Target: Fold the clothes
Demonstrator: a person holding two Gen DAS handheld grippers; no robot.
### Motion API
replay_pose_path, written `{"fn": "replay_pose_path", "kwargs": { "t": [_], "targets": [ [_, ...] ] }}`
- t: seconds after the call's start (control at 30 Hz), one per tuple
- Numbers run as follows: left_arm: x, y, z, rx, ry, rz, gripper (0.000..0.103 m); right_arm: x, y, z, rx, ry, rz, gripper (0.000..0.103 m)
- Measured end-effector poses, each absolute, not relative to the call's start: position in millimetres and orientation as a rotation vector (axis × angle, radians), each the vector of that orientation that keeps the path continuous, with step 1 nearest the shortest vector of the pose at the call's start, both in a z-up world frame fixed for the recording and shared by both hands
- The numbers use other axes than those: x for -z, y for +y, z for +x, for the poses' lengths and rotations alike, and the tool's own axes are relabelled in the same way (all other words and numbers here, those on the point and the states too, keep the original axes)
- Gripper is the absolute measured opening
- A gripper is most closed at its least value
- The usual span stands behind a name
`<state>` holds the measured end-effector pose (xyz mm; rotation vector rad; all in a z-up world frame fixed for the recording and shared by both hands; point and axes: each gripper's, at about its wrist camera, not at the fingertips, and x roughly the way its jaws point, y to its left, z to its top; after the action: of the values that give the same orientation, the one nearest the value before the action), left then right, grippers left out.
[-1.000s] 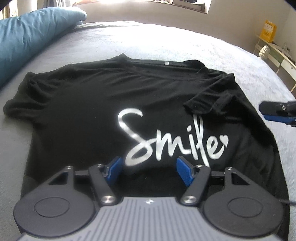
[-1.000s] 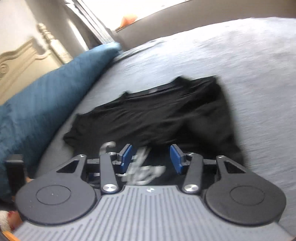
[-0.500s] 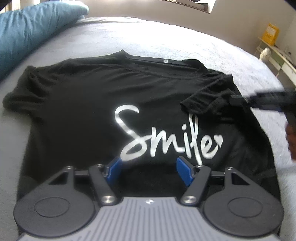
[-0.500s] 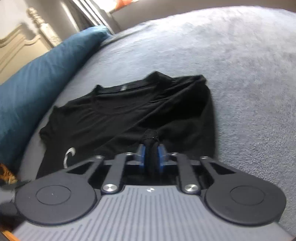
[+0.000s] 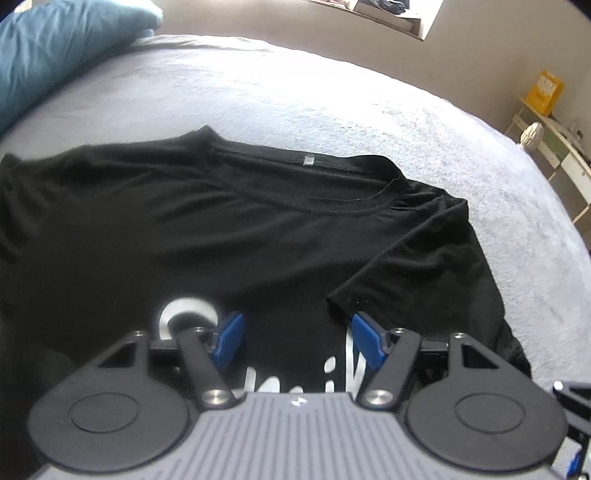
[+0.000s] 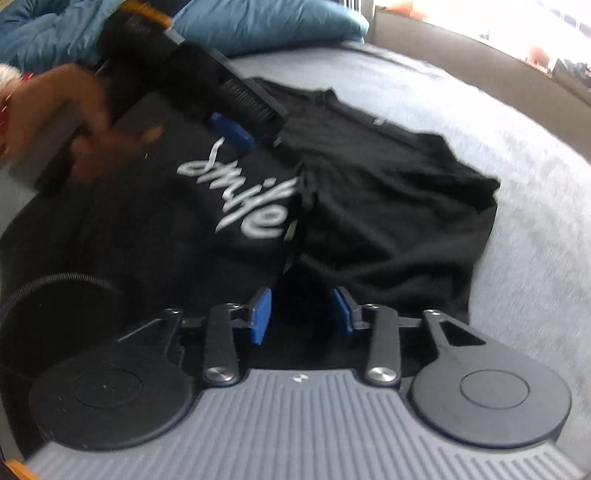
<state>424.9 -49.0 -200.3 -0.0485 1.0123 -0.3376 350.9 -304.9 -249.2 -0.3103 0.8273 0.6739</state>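
Right claw, clamped before, is opening over the shirt.

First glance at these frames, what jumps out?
The black T-shirt with its silver "Smile" print, spread on the pale grey bed, its right sleeve folded in over the chest. Next, the left tongs held open just above the print, nothing between them. In the right wrist view the right tongs are opening over the shirt's folded edge, gripping nothing, with a blue pillow behind.
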Motion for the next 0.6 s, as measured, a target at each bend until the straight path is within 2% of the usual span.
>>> {"fn": "replay_pose_path", "kwargs": {
  "t": [0.13,0.3,0.43,0.53,0.6],
  "targets": [
    [203,-59,433,0.359,1.007,-0.007,0.067,251,-310,340,-0.668,0.849,-0.265,0.041],
    [209,-75,443,0.381,0.994,0.051,0.055,234,-333,331,-0.502,0.778,-0.111,0.041],
    [211,-89,445,0.387,0.971,0.119,0.05,233,-344,335,-0.285,0.72,-0.169,0.039],
    [211,-98,444,0.384,0.954,0.171,0.04,249,-342,345,-0.26,0.739,-0.283,0.039],
    [212,-105,442,0.386,0.942,0.21,0.024,261,-337,351,-0.271,0.745,-0.38,0.039]
  ]
}}
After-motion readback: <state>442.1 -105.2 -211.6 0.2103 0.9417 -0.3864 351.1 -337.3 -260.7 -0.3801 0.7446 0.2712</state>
